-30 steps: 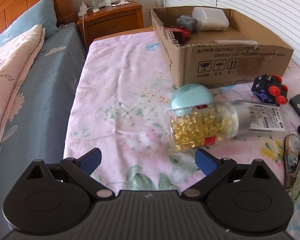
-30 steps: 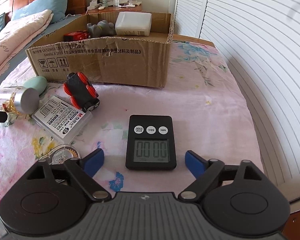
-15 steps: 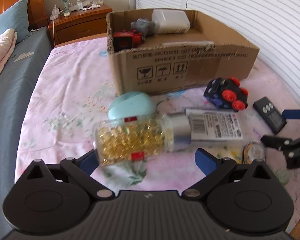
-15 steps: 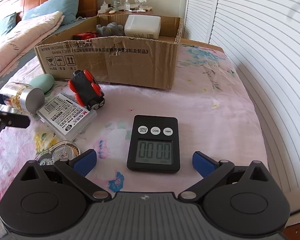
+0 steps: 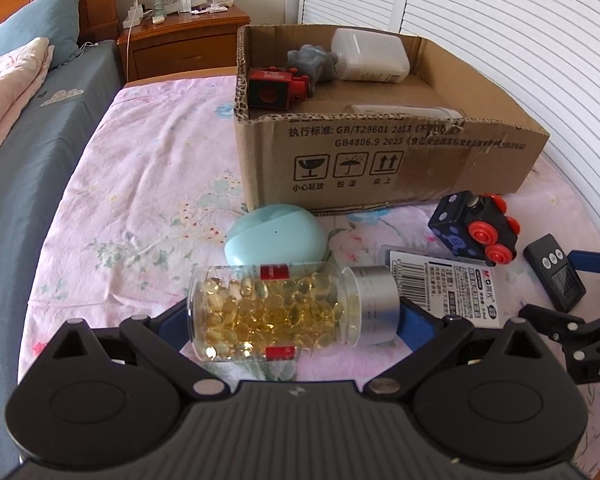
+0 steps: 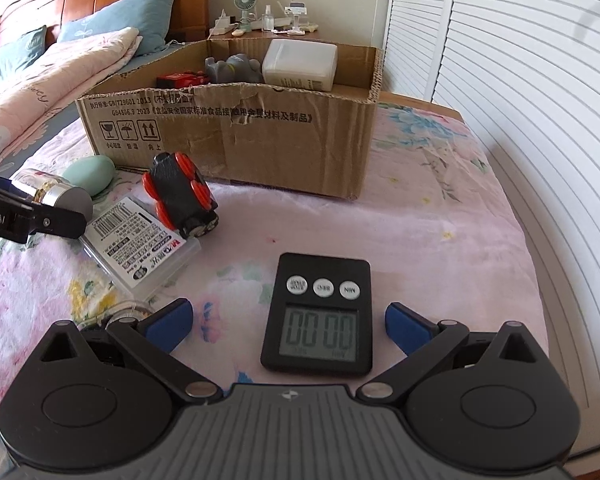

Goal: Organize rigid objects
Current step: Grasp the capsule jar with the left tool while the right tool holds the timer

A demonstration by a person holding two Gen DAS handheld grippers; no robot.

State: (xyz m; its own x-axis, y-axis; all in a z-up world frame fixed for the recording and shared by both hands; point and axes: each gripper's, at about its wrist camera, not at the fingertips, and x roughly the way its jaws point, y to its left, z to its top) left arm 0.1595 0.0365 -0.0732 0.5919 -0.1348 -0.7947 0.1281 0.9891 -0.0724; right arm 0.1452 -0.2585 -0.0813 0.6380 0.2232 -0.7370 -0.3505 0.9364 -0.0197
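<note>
While the left wrist view shows the capsule bottle [image 5: 276,312] lying on its side between the spread fingers of the left gripper [image 5: 292,320], pads apparently not pressing it, only the right wrist view shows the timer [image 6: 318,314] whole. It lies flat on the bed [image 6: 440,208] between the right gripper's [image 6: 288,324] fingers, which have just been opening and stand wide, clear of it. The cardboard box [image 5: 380,156] holds a red toy [image 5: 274,88], a grey figure [image 5: 312,62] and a white container [image 5: 370,56].
</note>
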